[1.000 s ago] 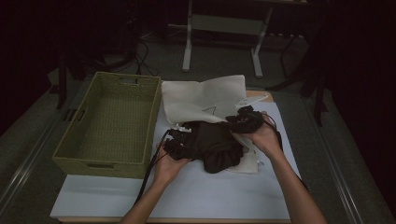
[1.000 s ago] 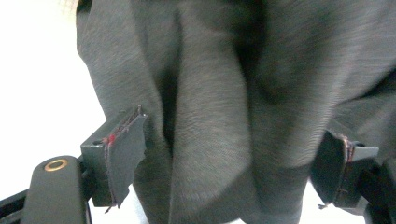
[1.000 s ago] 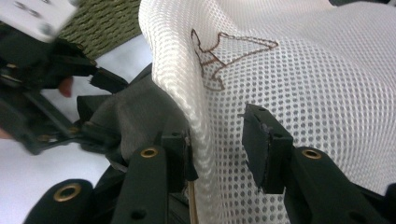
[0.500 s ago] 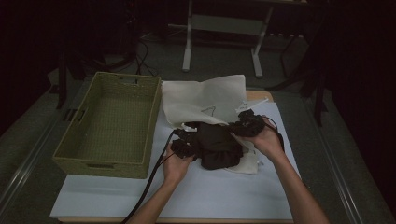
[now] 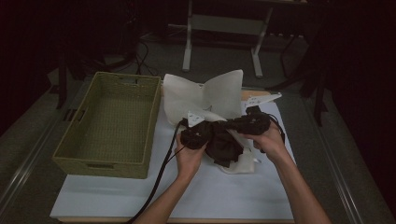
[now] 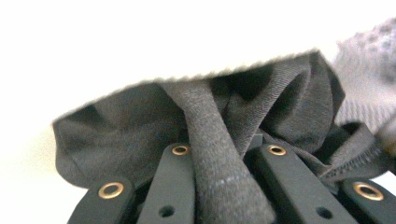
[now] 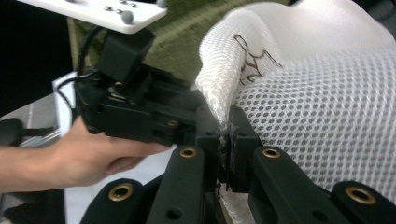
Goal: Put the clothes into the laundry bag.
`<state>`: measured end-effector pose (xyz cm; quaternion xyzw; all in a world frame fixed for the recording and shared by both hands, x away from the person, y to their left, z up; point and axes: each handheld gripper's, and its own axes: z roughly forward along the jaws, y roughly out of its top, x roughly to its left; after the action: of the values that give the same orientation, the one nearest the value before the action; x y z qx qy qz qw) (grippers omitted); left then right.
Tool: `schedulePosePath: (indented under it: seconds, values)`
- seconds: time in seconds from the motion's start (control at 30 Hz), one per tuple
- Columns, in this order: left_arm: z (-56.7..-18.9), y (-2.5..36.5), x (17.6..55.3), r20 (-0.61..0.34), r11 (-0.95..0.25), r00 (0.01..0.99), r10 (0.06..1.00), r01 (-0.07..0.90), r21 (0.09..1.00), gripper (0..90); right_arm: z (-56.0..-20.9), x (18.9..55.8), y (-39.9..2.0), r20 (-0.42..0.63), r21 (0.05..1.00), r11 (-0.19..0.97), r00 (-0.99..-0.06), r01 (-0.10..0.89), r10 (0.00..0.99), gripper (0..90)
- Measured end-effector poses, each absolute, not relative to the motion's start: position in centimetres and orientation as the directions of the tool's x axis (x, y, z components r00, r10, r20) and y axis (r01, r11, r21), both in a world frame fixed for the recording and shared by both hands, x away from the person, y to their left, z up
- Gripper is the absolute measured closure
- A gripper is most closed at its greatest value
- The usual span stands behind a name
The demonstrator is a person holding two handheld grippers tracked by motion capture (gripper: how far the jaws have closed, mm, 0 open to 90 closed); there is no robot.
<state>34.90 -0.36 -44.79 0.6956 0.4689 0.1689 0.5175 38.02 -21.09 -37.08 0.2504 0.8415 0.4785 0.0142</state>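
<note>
While clamped on the dark cloth (image 6: pixel 219 140), left tongs (image 6: pixel 224 154) beside right tongs (image 7: pixel 224 140).

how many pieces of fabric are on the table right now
2. A dark cloth is bunched between the two grippers, pinched by the left gripper. A white mesh bag lies behind and under it, its edge clamped by the right gripper. More may be hidden underneath.

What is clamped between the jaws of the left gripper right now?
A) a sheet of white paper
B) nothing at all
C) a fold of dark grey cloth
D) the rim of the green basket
C: in the left gripper view, the left gripper has its jaws shut on a bunched fold of the dark grey cloth.
</note>
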Motion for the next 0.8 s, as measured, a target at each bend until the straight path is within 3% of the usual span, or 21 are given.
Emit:
schedulePosePath:
  seconds: [0.3,0.43,0.57,0.63,0.8]
  values:
    - [-46.7,-1.9,35.8,-0.272,-0.068,0.526,0.806,0.539,0.84,82.1,-36.3,36.9,-20.1,0.22,0.826,0.423,-0.903,0.374,0.368,86.3]
    - [-47.0,-1.6,36.0,-0.31,-0.072,0.549,0.776,0.565,0.822,79.3,-36.7,37.0,-20.4,0.179,0.812,0.452,-0.894,0.37,0.411,85.7]
    - [-46.5,-0.6,35.9,-0.318,-0.093,0.581,0.749,0.567,0.819,70.5,-37.5,37.1,-20.8,0.13,0.781,0.499,-0.879,0.376,0.459,84.0]
    - [-46.3,-0.1,35.9,-0.314,-0.107,0.593,0.741,0.566,0.817,69.6,-37.9,37.2,-20.9,0.118,0.771,0.512,-0.875,0.378,0.469,82.1]
    - [-46.2,0.6,36.3,-0.351,-0.092,0.589,0.728,0.591,0.802,70.2,-39.0,36.8,-20.5,0.081,0.753,0.55,-0.88,0.361,0.467,67.3]
